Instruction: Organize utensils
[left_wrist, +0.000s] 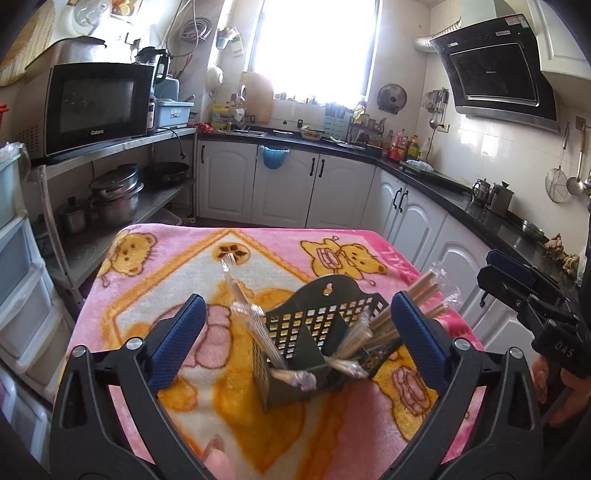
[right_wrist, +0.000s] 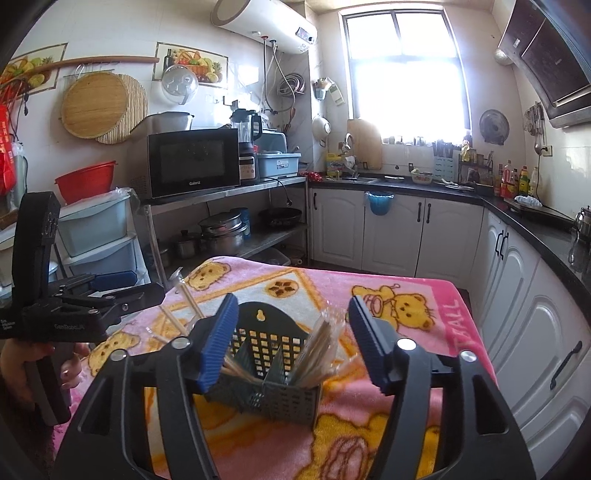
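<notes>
A dark perforated utensil caddy (right_wrist: 271, 373) is stood on the pink bear blanket (right_wrist: 424, 306) covering the table, divided into compartments so items can be sorted. Wrapped chopsticks (right_wrist: 317, 350) are leaned in the right-hand compartment as seen in the right wrist view; more wrapped pieces (left_wrist: 258, 332) are propped in the other side, tips sticking out past the rim. The left gripper (left_wrist: 299, 339) is held with fingers spread wide around the caddy, nothing clamped, likely just after a drop. The right gripper (right_wrist: 291, 343) is likewise held apart and empty, framing the caddy. No loose utensils are seen on the blanket, so the task is judged nearly done.
</notes>
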